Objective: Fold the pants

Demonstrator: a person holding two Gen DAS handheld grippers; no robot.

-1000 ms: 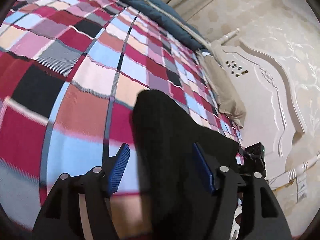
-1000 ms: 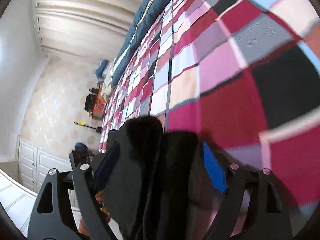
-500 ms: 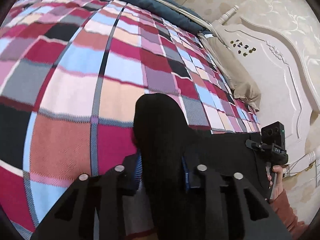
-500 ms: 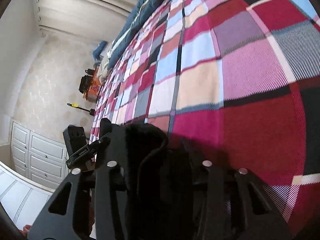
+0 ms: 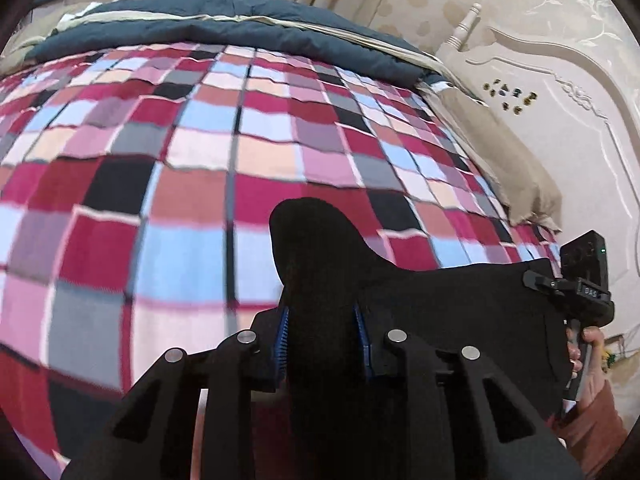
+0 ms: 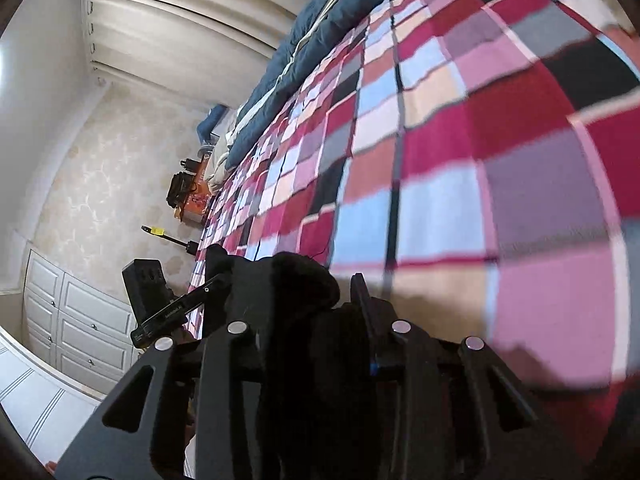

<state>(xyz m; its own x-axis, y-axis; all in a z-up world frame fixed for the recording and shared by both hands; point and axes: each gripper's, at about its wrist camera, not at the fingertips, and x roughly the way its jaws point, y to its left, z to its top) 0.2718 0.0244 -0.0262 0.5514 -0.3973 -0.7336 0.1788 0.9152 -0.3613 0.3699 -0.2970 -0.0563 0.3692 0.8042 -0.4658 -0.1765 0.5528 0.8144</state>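
Observation:
The black pants [image 5: 420,292] hang stretched between my two grippers above a bed with a checked blanket [image 5: 200,152]. My left gripper [image 5: 322,332] is shut on a bunched edge of the pants, which sticks up between its blue pads [image 5: 282,338]. My right gripper [image 6: 308,320] is shut on the other bunched edge of the pants [image 6: 300,280]. The right gripper also shows at the right edge of the left wrist view [image 5: 580,284], held by a hand. The left gripper shows at the left in the right wrist view [image 6: 160,304].
A dark blue duvet [image 5: 224,12] lies along the far side of the bed. A beige pillow [image 5: 508,164] lies by a white carved headboard [image 5: 568,92]. White cupboards [image 6: 72,328] and an orange stand with clutter [image 6: 192,196] stand past the bed's foot.
Both grippers went from open around the pants' edge to shut on it. Both then lifted the pants off the blanket, and more of the far bed came into view.

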